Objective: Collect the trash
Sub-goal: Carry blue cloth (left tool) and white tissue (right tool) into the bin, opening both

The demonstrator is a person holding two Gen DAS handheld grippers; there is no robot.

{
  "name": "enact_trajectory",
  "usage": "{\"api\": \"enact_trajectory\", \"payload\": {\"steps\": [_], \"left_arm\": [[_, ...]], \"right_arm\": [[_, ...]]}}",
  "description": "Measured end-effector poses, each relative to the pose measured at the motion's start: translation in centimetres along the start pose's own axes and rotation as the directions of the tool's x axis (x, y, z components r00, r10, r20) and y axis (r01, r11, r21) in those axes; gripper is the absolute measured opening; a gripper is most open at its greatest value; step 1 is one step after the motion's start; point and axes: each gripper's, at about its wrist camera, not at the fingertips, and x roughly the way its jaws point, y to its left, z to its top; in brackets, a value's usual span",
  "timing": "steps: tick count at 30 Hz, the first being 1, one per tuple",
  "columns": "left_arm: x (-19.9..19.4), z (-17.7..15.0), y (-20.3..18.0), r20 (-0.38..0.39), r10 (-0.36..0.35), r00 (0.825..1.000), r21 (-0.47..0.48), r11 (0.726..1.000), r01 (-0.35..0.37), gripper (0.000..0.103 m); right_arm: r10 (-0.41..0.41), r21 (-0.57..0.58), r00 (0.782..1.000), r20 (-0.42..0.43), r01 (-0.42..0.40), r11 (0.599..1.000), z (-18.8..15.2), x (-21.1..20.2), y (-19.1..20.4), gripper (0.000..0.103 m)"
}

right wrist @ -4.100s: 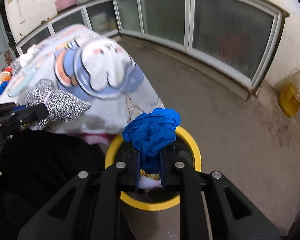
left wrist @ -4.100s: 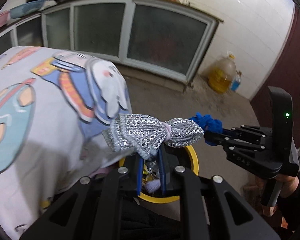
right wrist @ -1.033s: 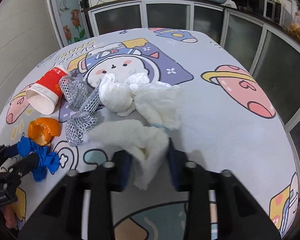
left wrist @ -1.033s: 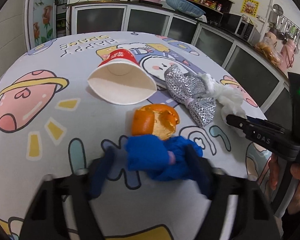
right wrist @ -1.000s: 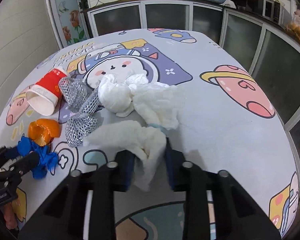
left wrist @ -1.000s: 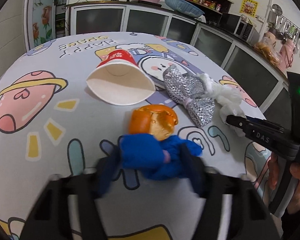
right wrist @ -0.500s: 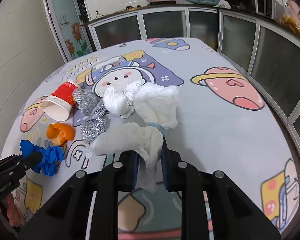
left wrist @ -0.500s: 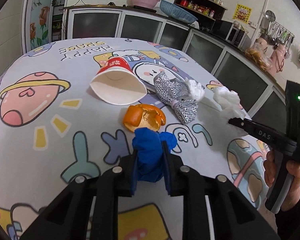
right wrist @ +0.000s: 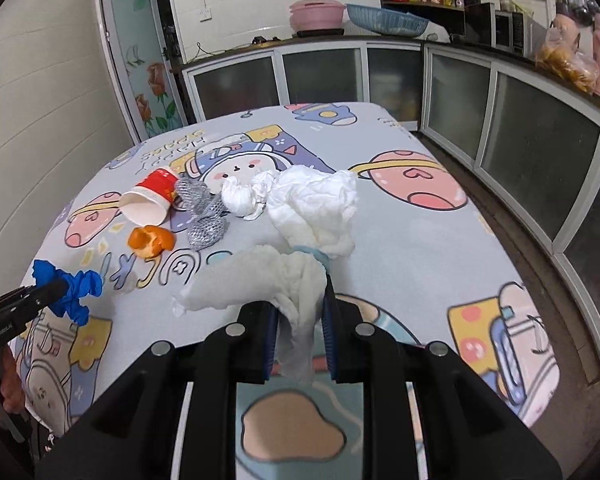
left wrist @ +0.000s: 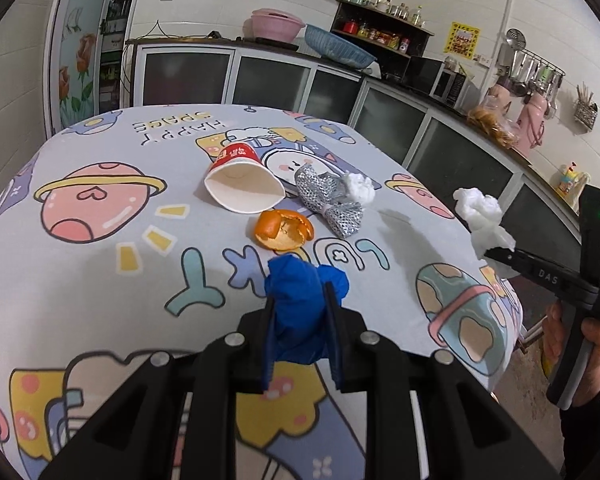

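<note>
My left gripper (left wrist: 300, 300) is shut on a crumpled blue glove (left wrist: 300, 312) and holds it above the table's near edge; the glove also shows in the right wrist view (right wrist: 72, 288). My right gripper (right wrist: 300, 300) is shut on a white crumpled tissue (right wrist: 284, 280), lifted off the table; the tissue shows in the left wrist view (left wrist: 480, 212). On the cartoon tablecloth (left wrist: 100, 280) lie a tipped red paper cup (left wrist: 240, 184), an orange peel (left wrist: 284, 232), a silver bow (left wrist: 328, 200) and another white tissue wad (right wrist: 240, 196).
Glass-front kitchen cabinets (right wrist: 540, 152) run along the back and right walls. A door with rose prints (right wrist: 140, 80) stands at the back left. The floor (right wrist: 580, 300) lies right of the table.
Both grippers have risen and pulled back from the table with the glove and the tissue held. A second ago the fingers were closing on them on the cloth.
</note>
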Motion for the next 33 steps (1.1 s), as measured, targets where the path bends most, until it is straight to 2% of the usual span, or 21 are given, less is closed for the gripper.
{"api": "enact_trajectory", "payload": {"steps": [11, 18, 22, 27, 31, 33], "left_arm": [[-3.1, -1.4, -0.8, 0.023, -0.033, 0.999, 0.019, 0.999, 0.033, 0.019], [-3.8, -2.0, -3.8, 0.013, -0.099, 0.995, 0.071, 0.993, 0.098, 0.02], [-3.1, -2.9, -6.4, -0.01, -0.141, 0.99, 0.113, 0.984, 0.141, 0.02], [-1.9, -4.0, -10.9, -0.06, -0.225, 0.973, 0.175, 0.957, 0.232, 0.02], [-0.8, -5.2, -14.8, -0.11, -0.275, 0.955, 0.236, 0.926, 0.294, 0.02], [0.0, -5.9, -17.3, -0.141, -0.307, 0.941, 0.272, 0.902, 0.335, 0.02]], "right_arm": [[0.003, -0.021, 0.999, 0.045, -0.002, 1.0, -2.6, -5.5, 0.4, 0.019], [-0.005, 0.004, 0.998, 0.059, 0.005, 1.0, -5.2, -8.7, -1.0, 0.019], [-0.039, 0.025, 0.997, 0.064, 0.037, 0.999, -7.0, -10.6, -2.5, 0.019], [-0.101, 0.074, 0.993, 0.06, 0.097, 0.993, -9.9, -13.2, -5.5, 0.019], [-0.144, 0.12, 0.988, 0.058, 0.137, 0.983, -11.9, -15.1, -7.7, 0.019], [-0.176, 0.146, 0.983, 0.052, 0.166, 0.975, -13.3, -16.1, -9.1, 0.019]]}}
